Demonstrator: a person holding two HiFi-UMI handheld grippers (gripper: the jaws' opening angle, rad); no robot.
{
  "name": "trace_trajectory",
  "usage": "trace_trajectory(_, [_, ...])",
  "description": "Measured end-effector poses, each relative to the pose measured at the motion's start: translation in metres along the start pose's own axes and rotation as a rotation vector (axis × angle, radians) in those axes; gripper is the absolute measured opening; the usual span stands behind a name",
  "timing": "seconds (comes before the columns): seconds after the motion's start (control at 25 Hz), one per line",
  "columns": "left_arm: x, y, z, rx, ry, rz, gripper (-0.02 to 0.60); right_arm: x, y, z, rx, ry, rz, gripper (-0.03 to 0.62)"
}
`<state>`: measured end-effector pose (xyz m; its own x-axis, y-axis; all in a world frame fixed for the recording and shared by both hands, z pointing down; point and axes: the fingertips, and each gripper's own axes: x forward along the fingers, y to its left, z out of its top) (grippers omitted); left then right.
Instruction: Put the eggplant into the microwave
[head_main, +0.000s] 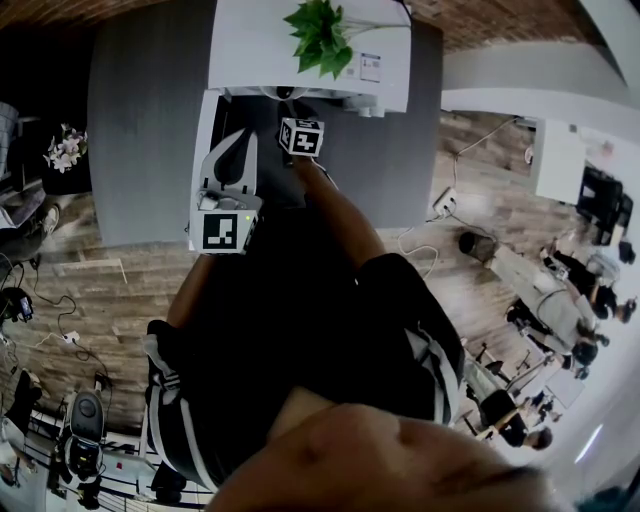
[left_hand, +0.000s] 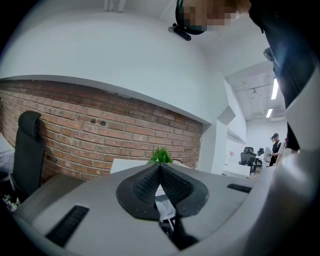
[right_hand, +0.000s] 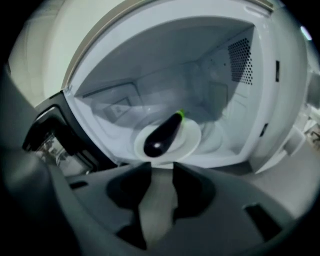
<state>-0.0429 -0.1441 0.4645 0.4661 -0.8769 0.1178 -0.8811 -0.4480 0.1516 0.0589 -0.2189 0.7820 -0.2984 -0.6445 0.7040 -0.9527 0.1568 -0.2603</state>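
In the right gripper view a dark purple eggplant (right_hand: 164, 134) with a green stem lies on a white plate (right_hand: 192, 137) inside the open white microwave (right_hand: 260, 100). My right gripper (right_hand: 162, 167) hangs just in front of the opening, its jaws apart with nothing between them, clear of the eggplant. The head view shows the microwave (head_main: 260, 50) at the back of the grey table (head_main: 140, 150), with the right gripper's marker cube (head_main: 301, 137) before it. My left gripper (left_hand: 160, 167) is shut and empty, aimed level at a brick wall, left of the right one (head_main: 228, 170).
The microwave door (right_hand: 55, 135) stands open at the left of the cavity. A green plant (head_main: 320, 35) sits on top of the microwave. A black chair (left_hand: 27, 150) stands by the brick wall. People and desks are off to the right, and cables lie on the wooden floor.
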Motion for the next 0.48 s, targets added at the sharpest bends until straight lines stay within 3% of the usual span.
trace_trajectory(0.48, [0.007, 0.004, -0.008, -0.022, 0.019, 0.002, 0.035, 0.011, -0.007, 0.012, 0.011, -0.010, -0.014, 0.155])
